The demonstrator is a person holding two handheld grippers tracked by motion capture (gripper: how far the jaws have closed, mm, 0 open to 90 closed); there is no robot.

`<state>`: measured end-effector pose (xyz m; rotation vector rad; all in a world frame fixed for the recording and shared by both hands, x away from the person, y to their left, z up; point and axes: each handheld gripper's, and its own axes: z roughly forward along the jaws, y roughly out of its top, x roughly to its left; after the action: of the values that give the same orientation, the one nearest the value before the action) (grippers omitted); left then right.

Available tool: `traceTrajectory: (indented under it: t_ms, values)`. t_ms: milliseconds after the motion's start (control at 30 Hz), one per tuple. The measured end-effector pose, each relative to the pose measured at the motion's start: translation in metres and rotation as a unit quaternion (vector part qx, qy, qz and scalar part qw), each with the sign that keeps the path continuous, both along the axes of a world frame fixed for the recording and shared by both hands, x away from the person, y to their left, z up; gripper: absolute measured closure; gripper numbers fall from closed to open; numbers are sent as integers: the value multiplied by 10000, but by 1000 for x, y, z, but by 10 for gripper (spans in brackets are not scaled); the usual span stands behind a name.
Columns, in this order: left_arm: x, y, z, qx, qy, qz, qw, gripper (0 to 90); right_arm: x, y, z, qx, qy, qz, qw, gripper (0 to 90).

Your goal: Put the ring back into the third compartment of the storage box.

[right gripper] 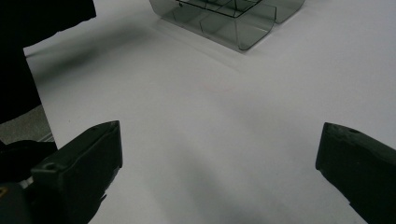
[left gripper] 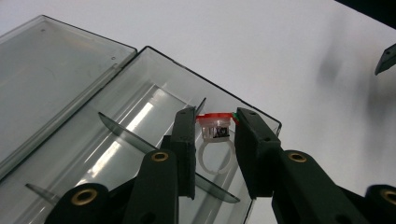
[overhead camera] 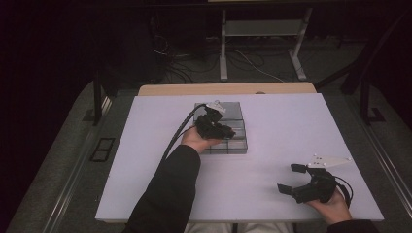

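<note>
White tabletop (overhead camera: 272,145) fills the scene, with a dark floor and cables beyond. At its middle lies a smoky clear divided box (left gripper: 116,116), lid folded open. The left gripper (left gripper: 215,135) hangs over the box's corner compartment, jaws pinched on a small ring (left gripper: 215,156) with a red top, perhaps a toy; its tiny label is unreadable. The right gripper (right gripper: 219,154) rests near the table's front right, jaws spread wide.
</note>
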<state>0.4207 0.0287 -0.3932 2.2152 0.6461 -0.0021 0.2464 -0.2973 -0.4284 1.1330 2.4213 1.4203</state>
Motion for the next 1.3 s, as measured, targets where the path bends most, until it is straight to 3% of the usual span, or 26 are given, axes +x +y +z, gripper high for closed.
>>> traceTrajectory:
  t_ms: [533, 1000, 1300]
  values:
    - [3, -16, -16, 26, 152, -17, 9999, 677, 0, 0, 0, 4, -8, 22, 10000, 4]
    - [3, -23, -23, 225, 215, -74, 9995, 678, 0, 0, 0, -16, -17, 26, 10000, 4]
    - [0, -21, -17, 262, 196, -161, 9993, 567, -1, 0, 0, -24, 12, 15, 10000, 4]
